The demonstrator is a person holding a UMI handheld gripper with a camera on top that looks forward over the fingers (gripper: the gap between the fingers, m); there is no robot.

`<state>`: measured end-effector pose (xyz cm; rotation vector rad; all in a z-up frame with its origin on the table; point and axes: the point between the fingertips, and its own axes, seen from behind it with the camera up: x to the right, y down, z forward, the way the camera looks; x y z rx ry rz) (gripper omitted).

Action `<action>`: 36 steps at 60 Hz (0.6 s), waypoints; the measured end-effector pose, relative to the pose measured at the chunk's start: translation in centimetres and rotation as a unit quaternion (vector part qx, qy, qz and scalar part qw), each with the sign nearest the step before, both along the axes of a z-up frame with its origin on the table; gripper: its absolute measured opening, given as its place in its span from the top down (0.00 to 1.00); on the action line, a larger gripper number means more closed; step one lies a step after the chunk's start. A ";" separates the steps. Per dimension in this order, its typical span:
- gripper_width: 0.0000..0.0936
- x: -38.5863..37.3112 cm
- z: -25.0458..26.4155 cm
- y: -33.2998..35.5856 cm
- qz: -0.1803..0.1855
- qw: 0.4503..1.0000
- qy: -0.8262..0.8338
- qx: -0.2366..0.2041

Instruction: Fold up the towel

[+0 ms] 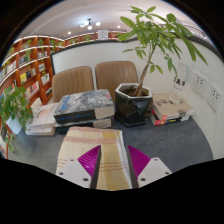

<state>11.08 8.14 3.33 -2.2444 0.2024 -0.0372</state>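
A beige towel (pixel 100 150) with thin reddish stripes lies flat on the grey table (pixel 180 145) as a long narrow strip. It runs from just ahead of the fingers back between them. My gripper (pixel 113 160) is open and low over the towel's near part. The magenta pads (pixel 88 162) stand on either side of the strip with the cloth filling the gap. The towel's near end is hidden below the fingers.
Stacks of books (pixel 84 106) lie beyond the towel, with a smaller pile (pixel 44 120) to their left. A potted plant (pixel 133 102) stands behind on the right, beside boxes (pixel 172 106). Two chairs (pixel 72 80) and a bookshelf (pixel 25 65) stand further back.
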 end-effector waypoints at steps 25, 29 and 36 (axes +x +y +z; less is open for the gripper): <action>0.15 -5.3 11.9 -9.9 0.050 0.998 0.030 0.032; 0.15 -8.0 14.1 -12.3 0.061 0.997 0.040 0.036; 0.14 -12.0 17.0 -16.3 0.075 0.995 0.043 0.047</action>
